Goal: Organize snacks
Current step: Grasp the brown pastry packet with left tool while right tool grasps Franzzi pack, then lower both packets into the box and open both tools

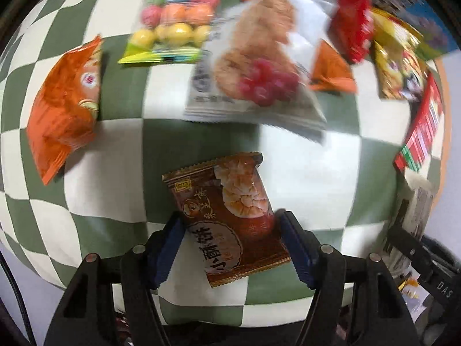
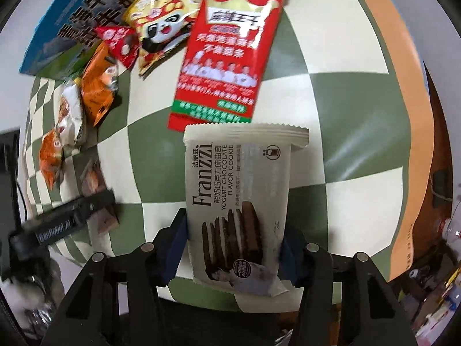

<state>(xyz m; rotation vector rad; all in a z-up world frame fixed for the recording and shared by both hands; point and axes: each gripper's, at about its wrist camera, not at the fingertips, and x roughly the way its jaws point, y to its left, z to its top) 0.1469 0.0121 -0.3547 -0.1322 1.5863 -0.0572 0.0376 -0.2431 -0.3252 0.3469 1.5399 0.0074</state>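
While your left gripper (image 1: 232,240) hangs over the green-and-white checkered worktop (image 1: 311,173), its blue-padded fingers (image 1: 170,248) are clenched on a brown pastry packet (image 1: 230,216), one pad against each long edge. The packet juts forward from between the fingers, tilted slightly to the left. Ahead of the fingertips lies a clear bag of round biscuits (image 1: 256,66) with red candies showing near its lower end. Ahead and to the left sit a bag of coloured candy balls (image 1: 173,20) and, well left of the fingers, an orange packet (image 1: 67,106). Ahead and to the right are a red packet (image 1: 355,26) and a yellow packet (image 1: 399,63), both blurred.

Through the right wrist camera, your right gripper (image 2: 234,248) has its fingers (image 2: 175,248) closed around a white Franzzi chocolate cookie packet (image 2: 239,201), gripped near its lower end and reaching straight ahead above the worktop (image 2: 345,115). Just beyond the packet's far edge lies a tall red packet with a crown (image 2: 230,54). Ahead and to the left are a yellow panda packet (image 2: 161,20), a small red triangular packet (image 2: 121,41) and an orange packet (image 2: 98,86), near a blue box (image 2: 72,20) at the worktop's far edge. Far left of the fingers, the other gripper (image 2: 66,222) shows, blurred.
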